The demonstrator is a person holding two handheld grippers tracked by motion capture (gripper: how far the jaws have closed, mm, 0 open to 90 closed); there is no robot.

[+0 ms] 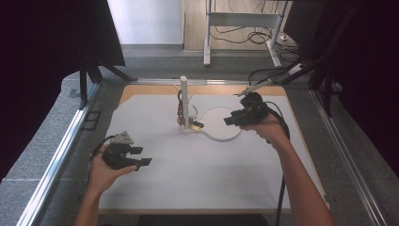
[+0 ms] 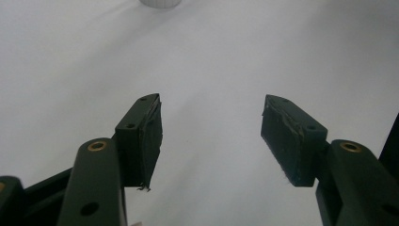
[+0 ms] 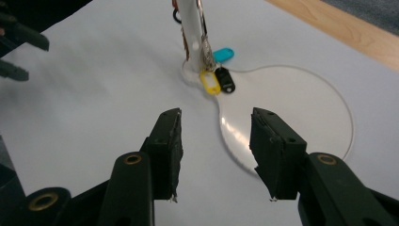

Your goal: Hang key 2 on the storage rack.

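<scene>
High view: a white post (image 1: 184,101) is seen upright on the white surface (image 1: 202,174), beside a clear round disc (image 1: 220,124). The left gripper (image 1: 141,156) is held near the left edge, the right gripper (image 1: 229,120) over the disc.

Left gripper view: the jaws are spread apart above bare surface, nothing gripped.

Right gripper view: the jaws are released, empty. Yellow (image 3: 210,82), black (image 3: 225,79) and blue (image 3: 223,54) key tags are seen at the post's foot.

White table (image 1: 197,179), clear round-ended plate (image 1: 221,123), upright white post (image 1: 184,99) with key tags (image 3: 217,80)
</scene>
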